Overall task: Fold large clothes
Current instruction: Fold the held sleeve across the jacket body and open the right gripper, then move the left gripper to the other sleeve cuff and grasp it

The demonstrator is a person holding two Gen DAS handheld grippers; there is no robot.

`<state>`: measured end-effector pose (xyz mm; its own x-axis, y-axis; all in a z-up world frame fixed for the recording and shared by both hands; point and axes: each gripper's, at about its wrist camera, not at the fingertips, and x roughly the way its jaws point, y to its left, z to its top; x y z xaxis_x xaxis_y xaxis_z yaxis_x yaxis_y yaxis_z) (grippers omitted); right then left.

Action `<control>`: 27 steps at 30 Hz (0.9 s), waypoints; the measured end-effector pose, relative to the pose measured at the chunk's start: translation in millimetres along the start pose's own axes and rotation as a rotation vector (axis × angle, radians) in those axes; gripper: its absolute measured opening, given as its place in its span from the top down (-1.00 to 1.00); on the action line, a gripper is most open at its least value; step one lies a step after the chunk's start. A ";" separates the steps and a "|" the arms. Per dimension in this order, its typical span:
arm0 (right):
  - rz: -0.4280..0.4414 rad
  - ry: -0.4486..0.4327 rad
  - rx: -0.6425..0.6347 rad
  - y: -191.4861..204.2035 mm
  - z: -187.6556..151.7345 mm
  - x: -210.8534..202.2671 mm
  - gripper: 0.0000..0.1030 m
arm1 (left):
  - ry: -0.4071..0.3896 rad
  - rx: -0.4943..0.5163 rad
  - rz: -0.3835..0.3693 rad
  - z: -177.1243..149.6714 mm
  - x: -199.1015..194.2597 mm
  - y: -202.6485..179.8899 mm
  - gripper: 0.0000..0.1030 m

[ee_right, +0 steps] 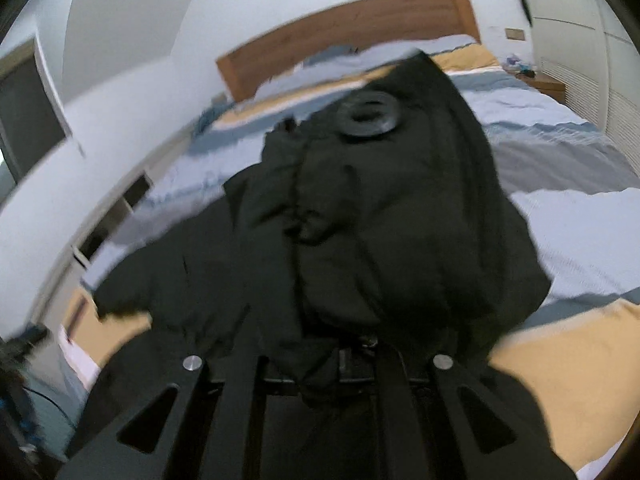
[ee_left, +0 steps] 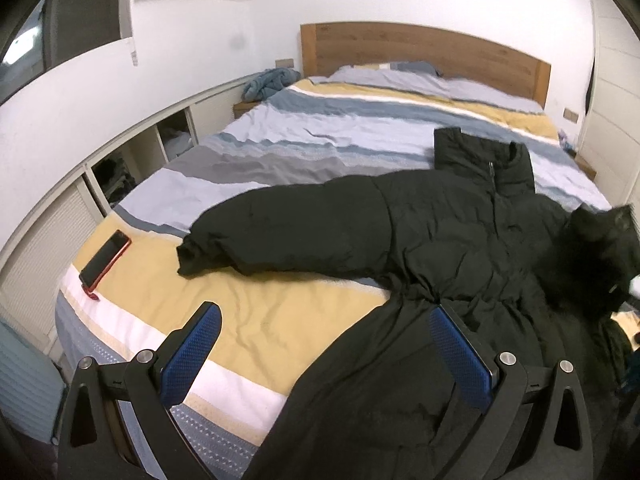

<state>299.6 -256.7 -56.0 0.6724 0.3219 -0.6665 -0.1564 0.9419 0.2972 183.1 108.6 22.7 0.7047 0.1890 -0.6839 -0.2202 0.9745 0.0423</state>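
Your left gripper [ee_left: 326, 344] hangs over the foot of the bed with its two blue-padded fingers [ee_left: 191, 354] spread wide; nothing sits between them, and the pads touch neither fabric nor bedding. Your right gripper [ee_right: 356, 364] is pressed together and pinches a bunch of the black puffer coat [ee_right: 384, 216], lifting one part of it so that the dark fabric drapes in front of the camera and hides the fingertips; the picture there is blurred. A round black ring [ee_right: 367, 115] shows on the raised fabric, too soft to identify. From the left wrist view, the black puffer coat [ee_left: 440, 232] lies face up across the bed [ee_left: 280, 136], collar toward the wooden headboard [ee_left: 420, 46], one sleeve [ee_left: 276, 232] stretched flat toward the left edge, its lower half hanging over the foot. A phone in a red case [ee_left: 105, 258] rests on the yellow stripe near the left corner, well apart from the sleeve cuff. Along the wall, open cubby shelves [ee_left: 140, 156] hold dim items you cannot make out.
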 end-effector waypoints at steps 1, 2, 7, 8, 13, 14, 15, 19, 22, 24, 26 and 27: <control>-0.009 0.021 -0.008 2.4 -6.0 6.2 0.76 | -0.010 -0.002 0.000 -0.2 -5.0 2.7 -0.99; -0.022 0.040 -0.017 3.1 -12.0 12.4 0.76 | -0.015 -0.003 -0.004 0.2 -8.2 4.5 -0.99; -0.091 0.096 -0.079 10.2 -33.3 18.8 0.65 | -0.029 -0.019 -0.030 2.1 -29.3 13.8 -0.99; -0.088 0.106 -0.079 11.7 -34.5 18.0 0.59 | -0.021 -0.019 -0.042 3.3 -32.7 12.8 -0.99; -0.016 0.124 -0.098 34.2 -41.2 5.4 -0.08 | -0.040 -0.005 -0.074 6.2 -52.1 -3.7 -0.99; 0.000 0.127 -0.115 41.2 -43.4 0.3 -0.08 | -0.043 -0.003 -0.089 7.1 -56.4 -8.9 -0.99; 0.011 0.128 -0.122 45.7 -44.4 -2.5 -0.08 | -0.045 -0.002 -0.098 7.5 -59.4 -12.4 -0.99; 0.057 0.117 -0.160 58.2 -48.7 -28.8 -0.08 | -0.044 0.029 -0.162 9.6 -71.8 -36.4 -0.99; 0.057 0.092 -0.149 52.2 -47.3 -50.4 -0.08 | -0.033 0.062 -0.202 7.0 -73.7 -57.0 -0.99; 0.043 0.069 -0.116 37.2 -42.8 -63.6 -0.08 | -0.027 0.082 -0.216 3.3 -72.6 -74.1 -0.99; 0.013 0.041 -0.091 17.2 -37.7 -78.3 -0.08 | -0.017 0.095 -0.225 0.1 -67.2 -95.2 -0.99; -0.007 0.029 -0.085 8.0 -35.7 -84.5 -0.08 | -0.010 0.098 -0.234 -1.3 -63.2 -105.5 -0.99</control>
<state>215.8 -273.0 -21.7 0.6523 0.3172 -0.6883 -0.2138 0.9483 0.2344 160.9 -6.4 60.5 0.7353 -0.0426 -0.6764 0.0158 0.9988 -0.0458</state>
